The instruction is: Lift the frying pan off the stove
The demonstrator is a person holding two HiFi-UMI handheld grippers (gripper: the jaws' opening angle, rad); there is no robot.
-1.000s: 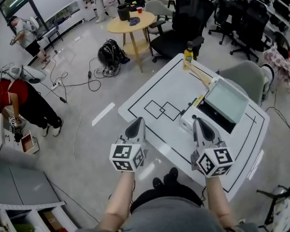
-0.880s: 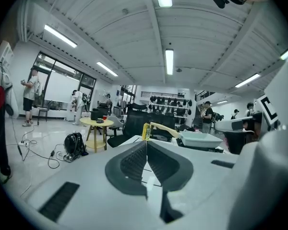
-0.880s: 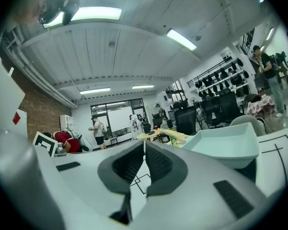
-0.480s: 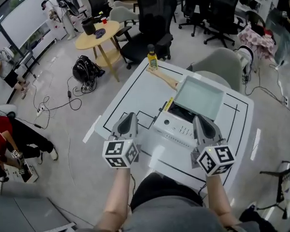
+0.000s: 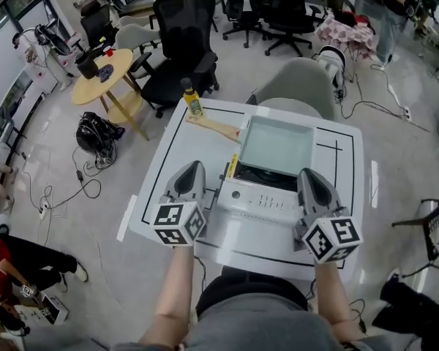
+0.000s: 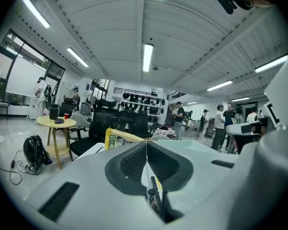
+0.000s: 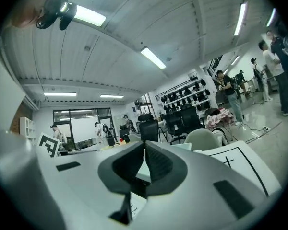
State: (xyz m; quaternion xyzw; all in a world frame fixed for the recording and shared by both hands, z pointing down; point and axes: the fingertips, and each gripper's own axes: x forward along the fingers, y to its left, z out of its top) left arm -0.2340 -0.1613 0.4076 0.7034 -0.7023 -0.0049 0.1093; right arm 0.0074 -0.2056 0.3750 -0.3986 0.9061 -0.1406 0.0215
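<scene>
A square pale-green frying pan (image 5: 279, 145) sits on a white stove (image 5: 257, 199) on the white table (image 5: 342, 196). Its wooden handle (image 5: 214, 129) points left toward a yellow bottle (image 5: 194, 99). My left gripper (image 5: 189, 172) hovers at the stove's near left corner, jaws shut and empty. My right gripper (image 5: 312, 177) hovers over the stove's near right corner, also shut and empty. Neither touches the pan. In the left gripper view the shut left gripper (image 6: 146, 144) points level, with the bottle (image 6: 109, 139) and handle (image 6: 128, 136) beyond. The right gripper view shows the shut right gripper (image 7: 145, 145) above the table (image 7: 233, 158).
A grey chair (image 5: 296, 86) is pushed in at the table's far side. Black office chairs (image 5: 177, 39) and a round yellow side table (image 5: 106, 86) stand behind at the left. A black bag (image 5: 96, 134) and cables lie on the floor to the left. People stand far off.
The view has swung so the table now lies square in front of me. Both grippers have come level on either side of the stove's near edge, still shut.
</scene>
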